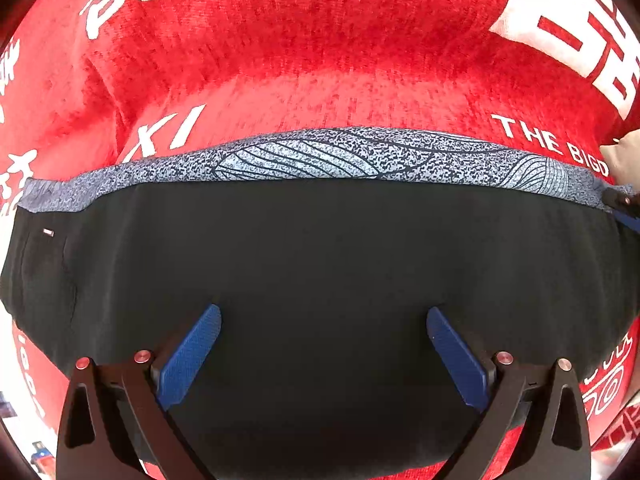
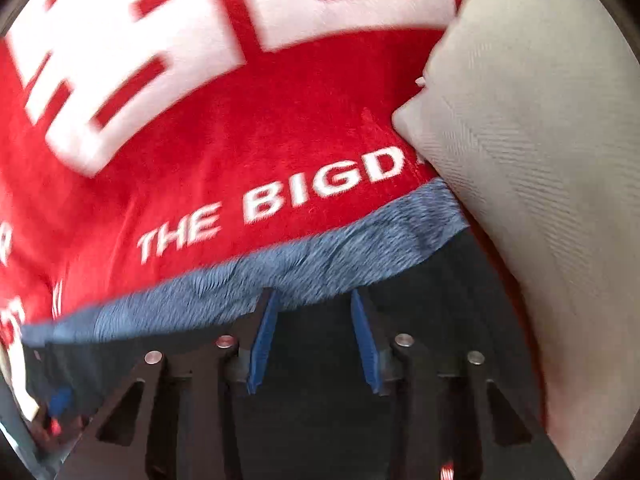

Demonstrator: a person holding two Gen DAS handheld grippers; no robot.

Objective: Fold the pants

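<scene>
Left gripper (image 1: 324, 322) spread wide, blue pads (image 1: 188, 356) far apart, nothing between them, pointed forward and low. Right gripper (image 2: 314, 304) held narrower, pads (image 2: 262, 344) parted with a clear gap, tips level, angled forward and down.

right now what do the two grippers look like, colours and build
Both match: the left gripper has black angular arms with triangular cut-outs, round silver rivets at the joints, and flat blue textured fingers. The right gripper shows the same black frame, silver rivets and blue fingers. No cables or sleeves visible.
</scene>
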